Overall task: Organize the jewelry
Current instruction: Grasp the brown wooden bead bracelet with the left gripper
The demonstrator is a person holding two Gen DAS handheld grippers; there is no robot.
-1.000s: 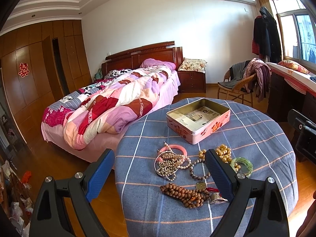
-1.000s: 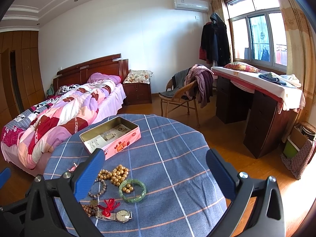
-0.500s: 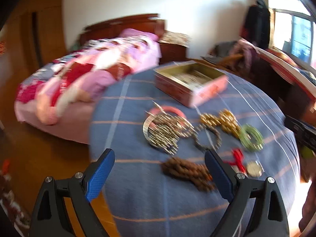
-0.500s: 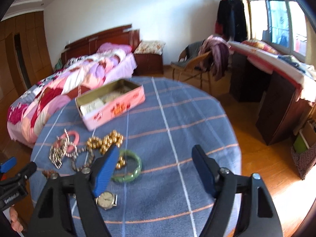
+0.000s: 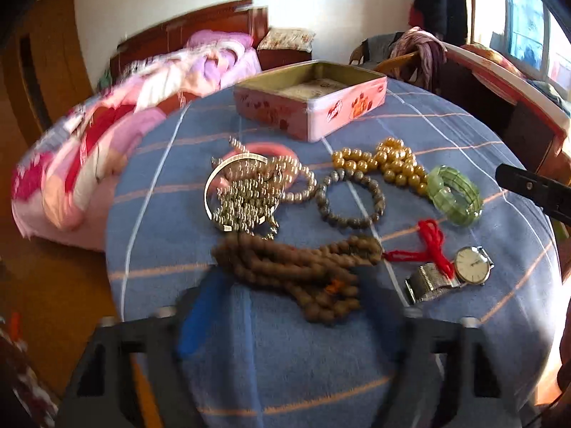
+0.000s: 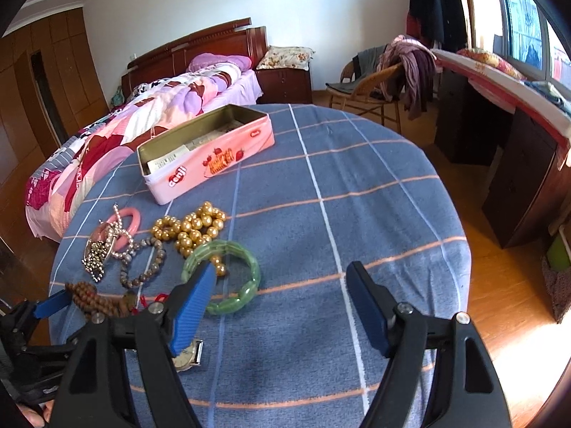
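Observation:
Jewelry lies on a round table with a blue checked cloth (image 6: 357, 185). An open pink tin (image 5: 314, 103) (image 6: 207, 153) stands behind it. My left gripper (image 5: 289, 296) is open and blurred, its fingers either side of the brown wooden bead string (image 5: 296, 264). Nearby lie a silver bead pile with a bangle (image 5: 242, 192), a pink ring (image 5: 264, 149), a grey bead bracelet (image 5: 349, 196), gold beads (image 5: 389, 164), a green bangle (image 5: 455, 194) (image 6: 223, 274), a red cord (image 5: 431, 242) and a watch (image 5: 464, 267). My right gripper (image 6: 282, 303) is open, its left finger over the green bangle's near rim.
A bed with a pink patterned quilt (image 6: 142, 121) stands left of the table. A wicker chair with clothes (image 6: 385, 71) and a dark desk (image 6: 499, 114) stand to the right. The floor is wood.
Both grippers have dropped and moved forward toward the jewelry. The left one now straddles the brown beads and its jaws are narrower. The right one reaches the green bangle.

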